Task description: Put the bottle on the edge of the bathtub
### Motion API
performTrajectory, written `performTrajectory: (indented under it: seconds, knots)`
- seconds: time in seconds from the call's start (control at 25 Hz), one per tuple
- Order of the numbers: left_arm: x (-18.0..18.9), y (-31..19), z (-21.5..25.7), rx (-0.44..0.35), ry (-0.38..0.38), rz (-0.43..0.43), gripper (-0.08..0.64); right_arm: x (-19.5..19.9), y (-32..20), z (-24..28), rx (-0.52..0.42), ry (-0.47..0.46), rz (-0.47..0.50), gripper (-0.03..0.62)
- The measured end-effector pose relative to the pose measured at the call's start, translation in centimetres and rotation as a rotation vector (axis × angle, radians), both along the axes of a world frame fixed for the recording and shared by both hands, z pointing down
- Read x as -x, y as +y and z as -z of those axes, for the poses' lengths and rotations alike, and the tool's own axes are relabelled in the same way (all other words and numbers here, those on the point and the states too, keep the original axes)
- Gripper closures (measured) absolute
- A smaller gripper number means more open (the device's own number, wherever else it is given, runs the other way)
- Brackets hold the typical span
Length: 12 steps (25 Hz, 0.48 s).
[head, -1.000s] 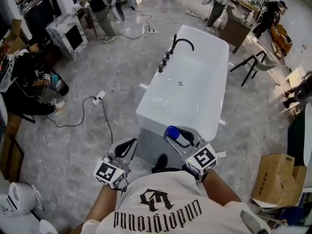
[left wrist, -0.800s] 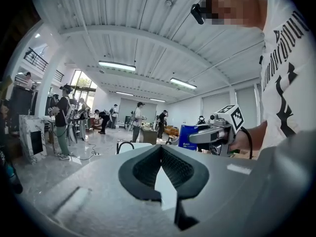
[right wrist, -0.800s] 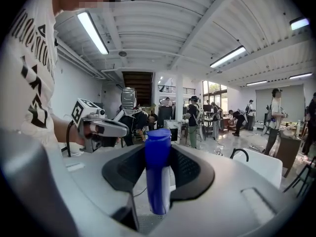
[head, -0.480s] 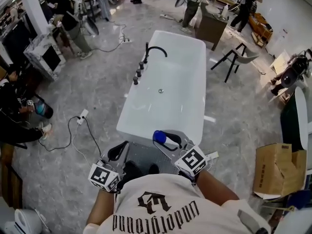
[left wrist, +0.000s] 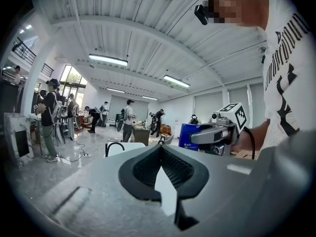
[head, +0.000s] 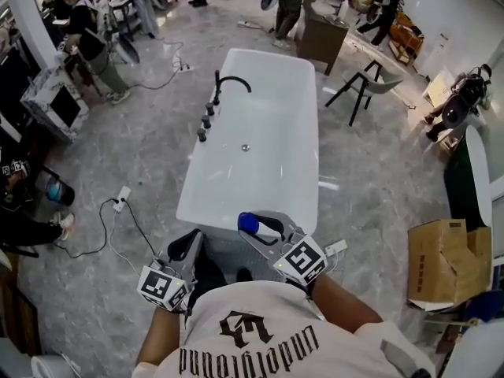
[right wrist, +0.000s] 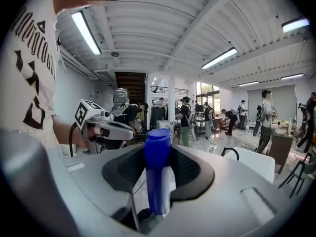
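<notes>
The white bathtub [head: 206, 209] stretches away from me, with a black faucet [head: 228, 81] on its left rim. My right gripper [head: 264, 231] is shut on a blue bottle [head: 250, 224] with a white label, held over the tub's near end. In the right gripper view the bottle [right wrist: 158, 174] stands upright between the pads, cap up. My left gripper [head: 189, 242] hangs lower left of the tub's near end. Its jaws meet at the tips [left wrist: 159, 149] with nothing between them. The tub [right wrist: 254, 164] shows at the right of the right gripper view.
An open cardboard box [head: 441, 262] sits on the floor at the right. A power strip with cables [head: 118, 199] lies to the left. A black-legged chair [head: 370, 85] stands right of the tub. Several people stand at the far end.
The tub's near end has come closer under both grippers. The bottle, still gripped, now sits over that near end. The left gripper stays shut and low.
</notes>
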<state>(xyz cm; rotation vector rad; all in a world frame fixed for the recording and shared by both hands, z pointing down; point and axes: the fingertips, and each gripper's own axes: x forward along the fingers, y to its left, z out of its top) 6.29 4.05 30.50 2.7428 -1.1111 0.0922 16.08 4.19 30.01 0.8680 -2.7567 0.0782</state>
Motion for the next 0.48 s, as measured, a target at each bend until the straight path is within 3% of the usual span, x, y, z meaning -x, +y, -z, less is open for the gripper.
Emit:
performTrajectory:
  seconds: [0.48]
  knots:
    - [3.0,-5.5,-1.7,0.026,-0.006,0.010,0.552,2.7,-5.9,-1.9,0.029,0.007,0.009,0.440]
